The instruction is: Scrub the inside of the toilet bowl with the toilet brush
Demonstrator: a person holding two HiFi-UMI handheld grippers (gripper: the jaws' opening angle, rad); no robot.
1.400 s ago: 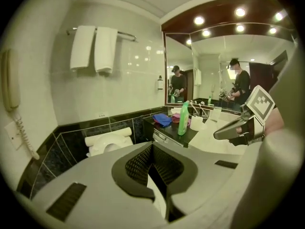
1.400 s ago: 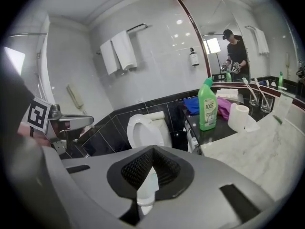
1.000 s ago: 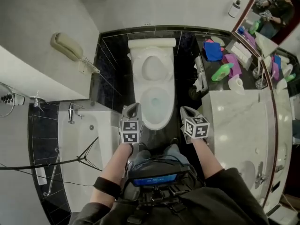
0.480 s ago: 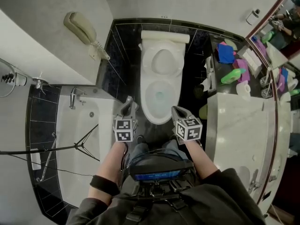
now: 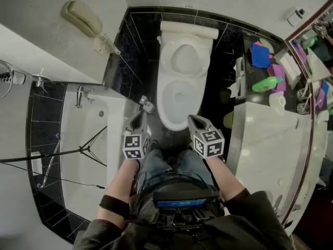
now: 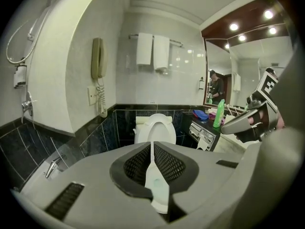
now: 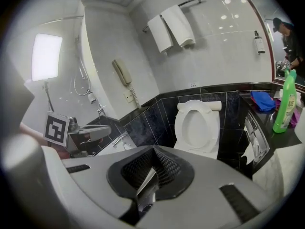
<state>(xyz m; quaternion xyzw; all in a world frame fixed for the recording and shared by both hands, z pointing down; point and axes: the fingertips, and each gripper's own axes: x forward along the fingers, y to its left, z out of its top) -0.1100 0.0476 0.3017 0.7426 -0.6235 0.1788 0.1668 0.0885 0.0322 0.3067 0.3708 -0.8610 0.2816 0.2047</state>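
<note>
The white toilet (image 5: 179,95) stands ahead with its lid up and the bowl open; it also shows in the left gripper view (image 6: 153,128) and the right gripper view (image 7: 196,128). My left gripper (image 5: 138,120) hovers at the bowl's front left, and my right gripper (image 5: 193,121) at its front right. Both are off the toilet and both are shut with nothing held (image 6: 152,149) (image 7: 153,151). A small chrome object (image 5: 147,106) stands on the dark floor left of the bowl; I cannot tell what it is. No brush is clearly seen.
A bathtub (image 5: 88,139) with a light stand (image 5: 78,152) over it lies to the left. At the right is a marble vanity (image 5: 265,134), a shelf with a green bottle (image 5: 266,84), and a paper holder (image 5: 238,85). A wall phone (image 5: 80,17) hangs at the upper left.
Both grippers have drawn back a little from the bowl's front rim. The left one has shifted leftward, and the small chrome object beside the toilet now shows.
</note>
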